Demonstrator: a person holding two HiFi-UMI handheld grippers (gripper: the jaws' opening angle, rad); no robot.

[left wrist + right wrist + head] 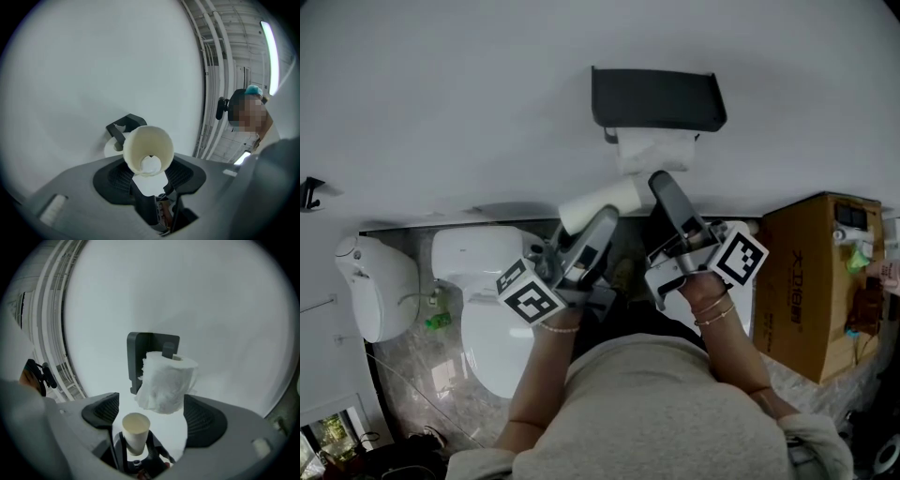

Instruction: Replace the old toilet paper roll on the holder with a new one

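A black holder (656, 98) is fixed to the white wall, and a ragged white toilet paper roll (654, 150) hangs under it. My left gripper (605, 217) is shut on a bare cream cardboard tube (600, 202), which points up and right towards the roll. The left gripper view looks into the tube (147, 150) end on, with my left gripper (151, 172) clamped on it and the holder (123, 126) behind. My right gripper (661, 183) sits just below the roll. It (152, 416) stands open, with the roll (166, 380) ahead between its pads and the tube (136, 427) low in view.
A white toilet (483, 300) and a white bin (375, 286) stand at lower left. A cardboard box (816, 281) sits at right. A small black hook (311, 192) is on the wall at far left. A person stands at the right of the left gripper view.
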